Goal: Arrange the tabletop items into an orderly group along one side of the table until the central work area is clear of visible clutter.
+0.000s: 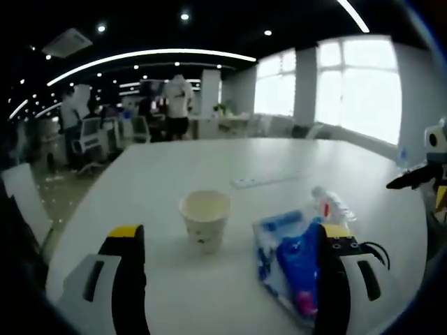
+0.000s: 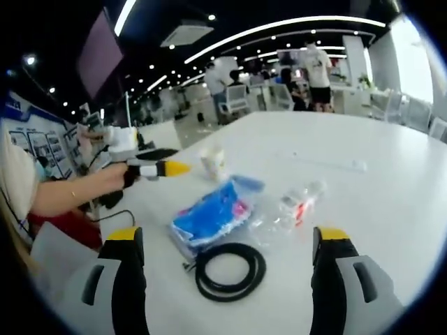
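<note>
In the right gripper view, the right gripper (image 2: 227, 262) hangs over the white worktop (image 2: 391, 188) with its fingers (image 2: 126, 272) spread wide. Between them lies a coiled black cable (image 2: 230, 271), touching a blue plastic packet (image 2: 209, 213). Beside the packet rests a clear bottle (image 2: 302, 199). A paper cup (image 2: 213, 164) stands farther off, near the left gripper (image 2: 167, 168).

In the left gripper view, the right tong tip covers the near corner of the blue-printed clear plastic packet (image 1: 290, 262), and the coiled black cable (image 1: 374, 252) peeks out at 4 o'clock behind it. The crumpled clear plastic bottle (image 1: 332, 204) is too blurred to read.
</note>
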Demonstrator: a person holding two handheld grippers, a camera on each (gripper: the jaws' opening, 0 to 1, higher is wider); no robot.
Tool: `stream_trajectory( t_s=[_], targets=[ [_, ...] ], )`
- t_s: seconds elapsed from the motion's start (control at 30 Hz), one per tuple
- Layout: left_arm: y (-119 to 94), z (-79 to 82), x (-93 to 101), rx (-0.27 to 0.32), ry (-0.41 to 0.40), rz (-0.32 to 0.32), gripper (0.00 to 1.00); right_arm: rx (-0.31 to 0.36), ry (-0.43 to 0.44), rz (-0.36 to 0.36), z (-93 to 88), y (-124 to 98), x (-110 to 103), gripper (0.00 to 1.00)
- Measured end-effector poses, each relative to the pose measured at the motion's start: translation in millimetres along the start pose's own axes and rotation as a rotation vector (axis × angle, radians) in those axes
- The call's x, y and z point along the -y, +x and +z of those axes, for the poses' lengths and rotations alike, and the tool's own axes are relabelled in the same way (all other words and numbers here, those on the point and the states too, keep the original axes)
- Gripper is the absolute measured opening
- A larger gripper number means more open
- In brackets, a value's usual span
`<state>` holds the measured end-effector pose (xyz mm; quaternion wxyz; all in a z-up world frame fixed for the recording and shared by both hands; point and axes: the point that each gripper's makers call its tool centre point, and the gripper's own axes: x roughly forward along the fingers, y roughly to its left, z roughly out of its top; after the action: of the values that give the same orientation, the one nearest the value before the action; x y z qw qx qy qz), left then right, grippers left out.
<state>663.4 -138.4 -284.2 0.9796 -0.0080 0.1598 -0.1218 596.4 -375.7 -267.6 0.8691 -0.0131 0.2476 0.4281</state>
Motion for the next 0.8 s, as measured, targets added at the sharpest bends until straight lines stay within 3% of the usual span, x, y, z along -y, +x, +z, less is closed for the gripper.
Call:
stream_trajectory(
  t_s=[0.37, 0.63, 0.8],
  targets=[
    [-19.8, 1.9, 22.6, -0.010, 0.005, -0.038, 0.99, 0.037, -0.047, 0.052, 19.1, 26.5, -4.6, 0.99],
    [-34.4, -0.8, 41.8, -0.032, 0.042, -0.126, 0.99, 0.087, -0.058, 0.115, 33.1, 55.4, -9.1, 0.99],
    [-48.8, 1.5, 49.9, -0.039, 0.091, -0.137, 0.99, 0.094, -0.082, 0.144, 38.7, 72.5, -10.8, 0.99]
  ],
)
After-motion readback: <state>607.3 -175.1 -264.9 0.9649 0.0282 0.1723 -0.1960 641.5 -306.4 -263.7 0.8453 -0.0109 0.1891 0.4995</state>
